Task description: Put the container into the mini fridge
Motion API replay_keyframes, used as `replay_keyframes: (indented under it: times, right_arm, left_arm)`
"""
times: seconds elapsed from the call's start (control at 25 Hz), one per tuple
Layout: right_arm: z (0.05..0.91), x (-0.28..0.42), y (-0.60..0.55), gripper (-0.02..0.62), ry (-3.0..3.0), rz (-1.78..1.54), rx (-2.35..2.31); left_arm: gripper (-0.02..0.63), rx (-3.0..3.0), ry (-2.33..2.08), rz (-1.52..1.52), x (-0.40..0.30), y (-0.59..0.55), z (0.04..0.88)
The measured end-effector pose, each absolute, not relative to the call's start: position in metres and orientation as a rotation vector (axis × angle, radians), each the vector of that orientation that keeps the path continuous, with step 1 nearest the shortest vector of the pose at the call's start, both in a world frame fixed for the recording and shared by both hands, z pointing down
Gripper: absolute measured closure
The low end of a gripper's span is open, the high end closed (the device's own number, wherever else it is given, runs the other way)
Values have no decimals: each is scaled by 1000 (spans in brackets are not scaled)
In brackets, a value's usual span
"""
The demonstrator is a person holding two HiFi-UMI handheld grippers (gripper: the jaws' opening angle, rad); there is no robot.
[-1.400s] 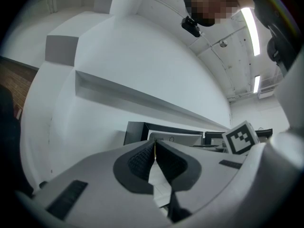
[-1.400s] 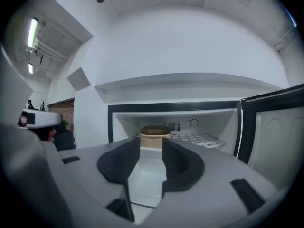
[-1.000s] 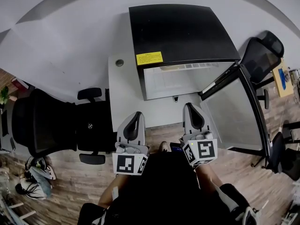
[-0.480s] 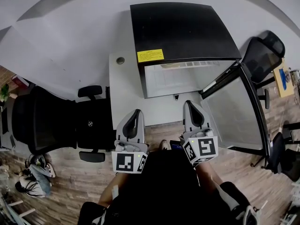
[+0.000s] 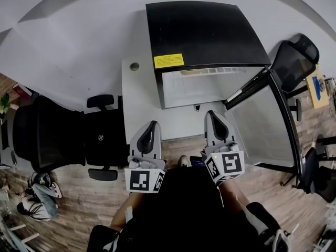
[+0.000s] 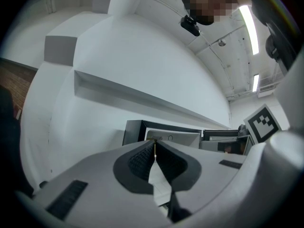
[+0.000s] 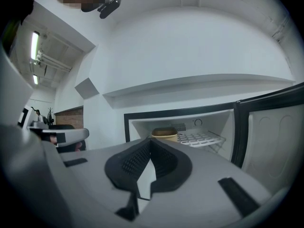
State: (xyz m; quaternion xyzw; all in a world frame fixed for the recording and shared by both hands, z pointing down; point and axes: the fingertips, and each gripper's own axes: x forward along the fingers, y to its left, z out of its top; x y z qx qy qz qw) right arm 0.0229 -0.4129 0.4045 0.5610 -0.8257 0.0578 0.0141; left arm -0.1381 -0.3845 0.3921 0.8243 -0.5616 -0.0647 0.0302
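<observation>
Black on top and white inside, the mini fridge (image 5: 205, 33) stood with its door (image 5: 262, 125) swung wide to the right. The container (image 7: 164, 134), a tan tub under a brown lid, was already inside, at the left of the upper compartment just beside a white wire shelf (image 7: 202, 138). Whether it rested on the wire itself could not be told.

Both tools were held low near the person's body, well apart from the fridge. The left gripper (image 6: 155, 144) had its fingers pressed together with nothing between them. The right gripper (image 7: 150, 140) was the same, fingers closed and empty.

With the tub placed, the step in hand was probably shutting the door. That would go best with the right gripper, since the door hung on that side. Closed fingers make a good blunt pusher. Pressing near the door's free edge rather than the hinge would give the easiest swing, and a slow push would avoid jolting the tub. It looked set back from the opening, so the door should clear it.

As for contents, the lid hid what the tub held. The wire shelf beside it looked bare, and nothing else showed in the fridge.
</observation>
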Motion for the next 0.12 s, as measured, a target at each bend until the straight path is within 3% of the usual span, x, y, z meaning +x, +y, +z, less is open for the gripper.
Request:
replay_keyframes:
  times: [0.12]
  right_arm:
    - [404, 22, -412, 581, -2575, 179, 1746]
  left_arm:
    - [591, 2544, -1731, -202, -138, -384, 392]
